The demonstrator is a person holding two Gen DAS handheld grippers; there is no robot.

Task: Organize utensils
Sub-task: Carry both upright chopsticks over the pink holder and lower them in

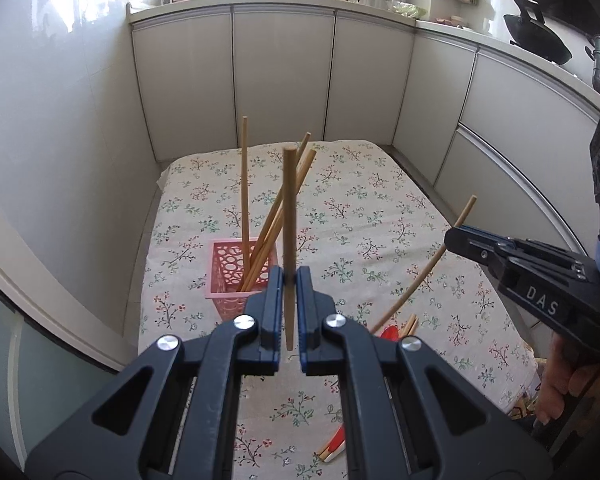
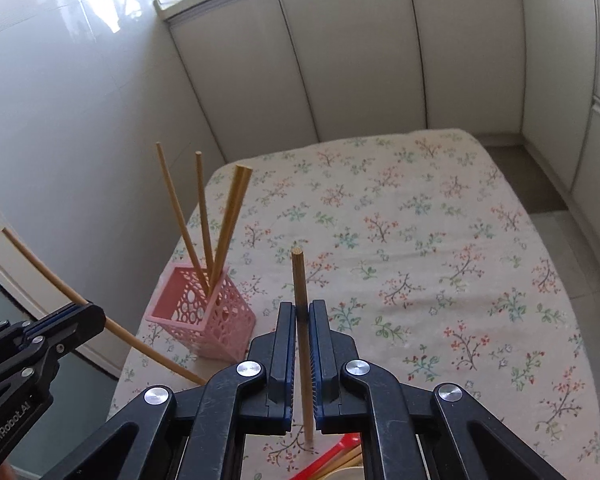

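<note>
Both grippers, left gripper (image 1: 288,280) and right gripper (image 2: 302,312), angle downward, each clamping 1 chopstick (image 1: 289,216), seemingly upright.

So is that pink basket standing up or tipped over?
Upright. The pink basket stands on its base on the tablecloth, opening upward, with chopsticks sticking out.

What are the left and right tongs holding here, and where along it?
Each grips one wooden chopstick. Left tongs clamp their chopstick toward its tapered lower end. Right tongs clamp theirs nearer the blunt top.
</note>
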